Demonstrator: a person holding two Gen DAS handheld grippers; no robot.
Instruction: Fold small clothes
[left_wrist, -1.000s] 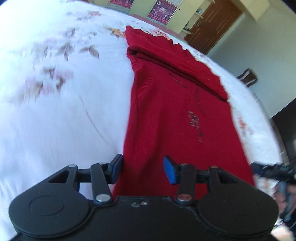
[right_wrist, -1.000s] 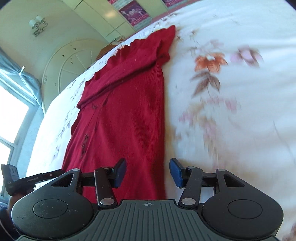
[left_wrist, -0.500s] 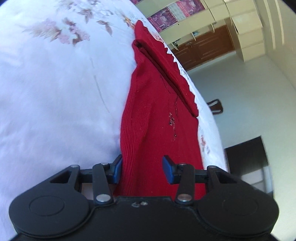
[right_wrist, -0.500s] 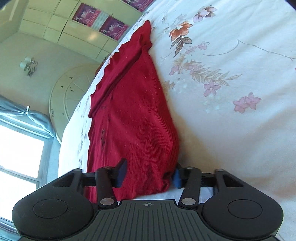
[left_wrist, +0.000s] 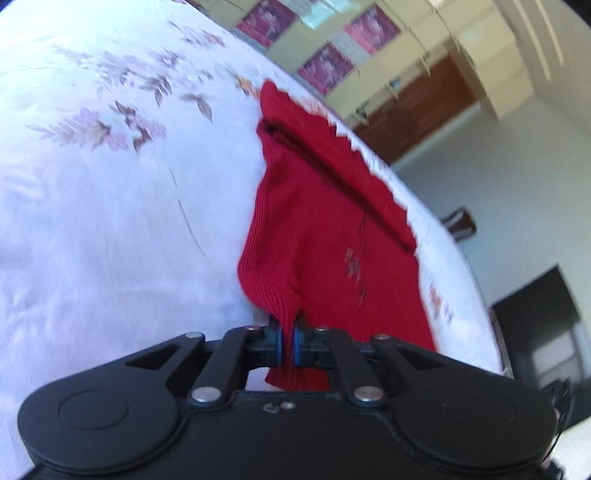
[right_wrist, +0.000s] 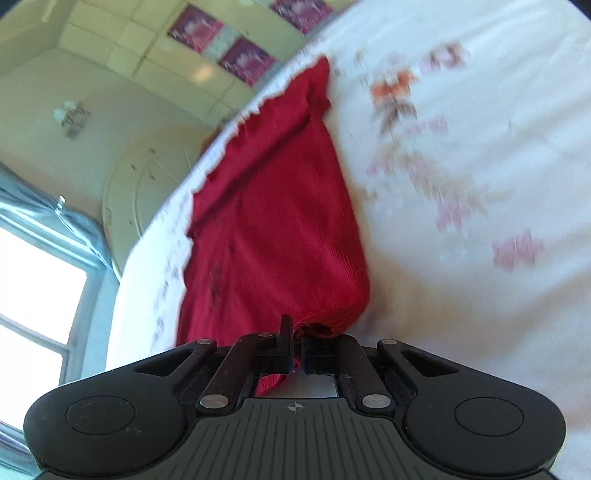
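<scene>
A red knit garment (left_wrist: 332, 229) lies lengthwise on the white floral bedsheet (left_wrist: 110, 221), with a folded flap along its far side. My left gripper (left_wrist: 289, 341) is shut on the garment's near left corner, and the cloth bunches up between the blue pads. The same garment shows in the right wrist view (right_wrist: 273, 236). My right gripper (right_wrist: 295, 345) is shut on its near right corner, with the hem rolled up just ahead of the fingers. Both near corners are lifted off the sheet.
The bedsheet shows in the right wrist view (right_wrist: 461, 221) stretching to the right. Cabinets with pink posters (left_wrist: 325, 66) and a wooden door (left_wrist: 413, 107) stand beyond the bed. A window (right_wrist: 33, 295) and round headboard (right_wrist: 147, 177) are on the left.
Both grippers went from open around the garment's near edge to shut on its corners. The near edge has lifted and bunched.
</scene>
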